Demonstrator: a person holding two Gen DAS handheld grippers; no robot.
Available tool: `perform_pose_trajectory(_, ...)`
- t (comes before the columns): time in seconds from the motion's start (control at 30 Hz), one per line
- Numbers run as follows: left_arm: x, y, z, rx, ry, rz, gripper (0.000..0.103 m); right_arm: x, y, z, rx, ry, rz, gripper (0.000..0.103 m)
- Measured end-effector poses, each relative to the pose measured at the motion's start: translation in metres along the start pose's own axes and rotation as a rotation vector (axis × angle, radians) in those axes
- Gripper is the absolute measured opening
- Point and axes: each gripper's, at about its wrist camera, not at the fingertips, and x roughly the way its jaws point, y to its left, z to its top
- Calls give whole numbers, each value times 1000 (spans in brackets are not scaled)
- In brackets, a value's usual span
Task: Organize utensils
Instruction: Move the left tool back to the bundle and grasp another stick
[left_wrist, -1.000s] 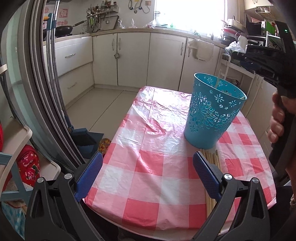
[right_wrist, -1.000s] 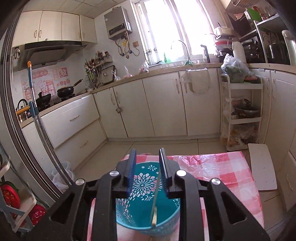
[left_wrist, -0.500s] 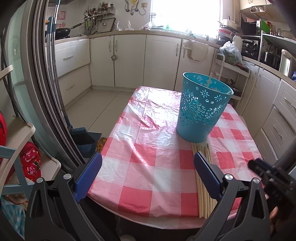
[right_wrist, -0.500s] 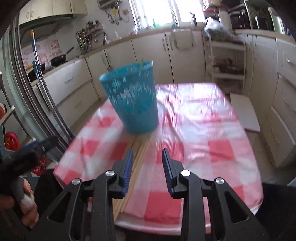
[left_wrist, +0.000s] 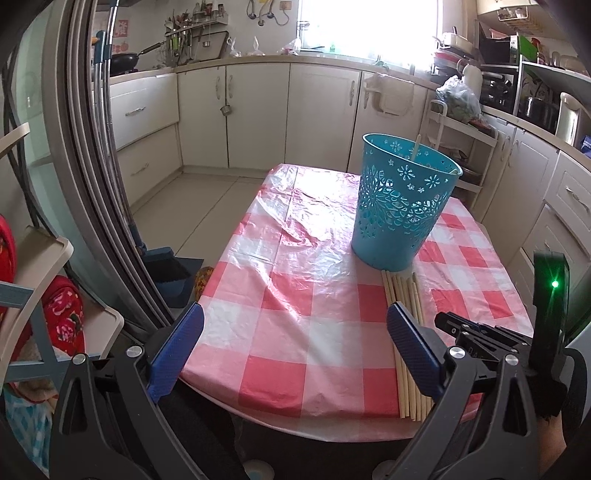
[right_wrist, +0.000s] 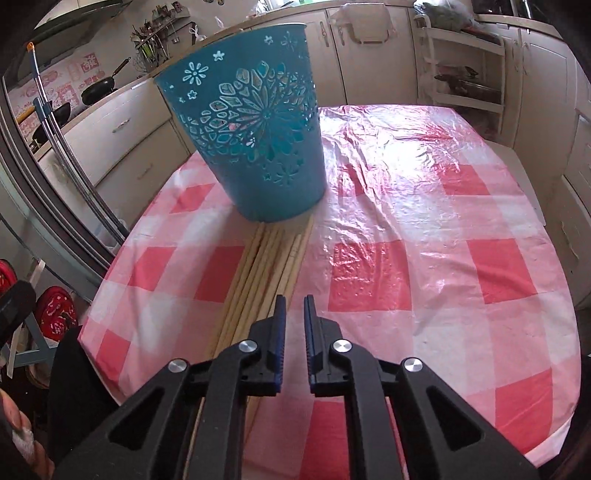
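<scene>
A teal cut-out basket (left_wrist: 400, 206) stands on the pink checked tablecloth (left_wrist: 295, 295); one chopstick leans inside it (left_wrist: 416, 143). It also shows in the right wrist view (right_wrist: 255, 136). Several pale wooden chopsticks (left_wrist: 404, 332) lie side by side in front of the basket, also in the right wrist view (right_wrist: 266, 266). My left gripper (left_wrist: 293, 332) is wide open and empty over the table's near edge. My right gripper (right_wrist: 293, 306) hovers just over the near ends of the chopsticks, jaws a narrow gap apart, holding nothing; its body shows in the left wrist view (left_wrist: 491, 339).
Kitchen cabinets (left_wrist: 258, 110) and a counter run behind the table. A white rack (right_wrist: 465, 62) stands at the back right. Metal poles (left_wrist: 96, 147) and a shelf with red items (left_wrist: 62, 306) stand to the left of the table.
My right gripper has come down from above the basket to just over the lying chopsticks, and its jaws have narrowed. One chopstick stays in the basket. The left gripper barely moved.
</scene>
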Motion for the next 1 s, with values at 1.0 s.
perform_pose_trajectory(1.0,108,-62,12,122,216,-77,95,1,-33,-3,-69,37,7,7)
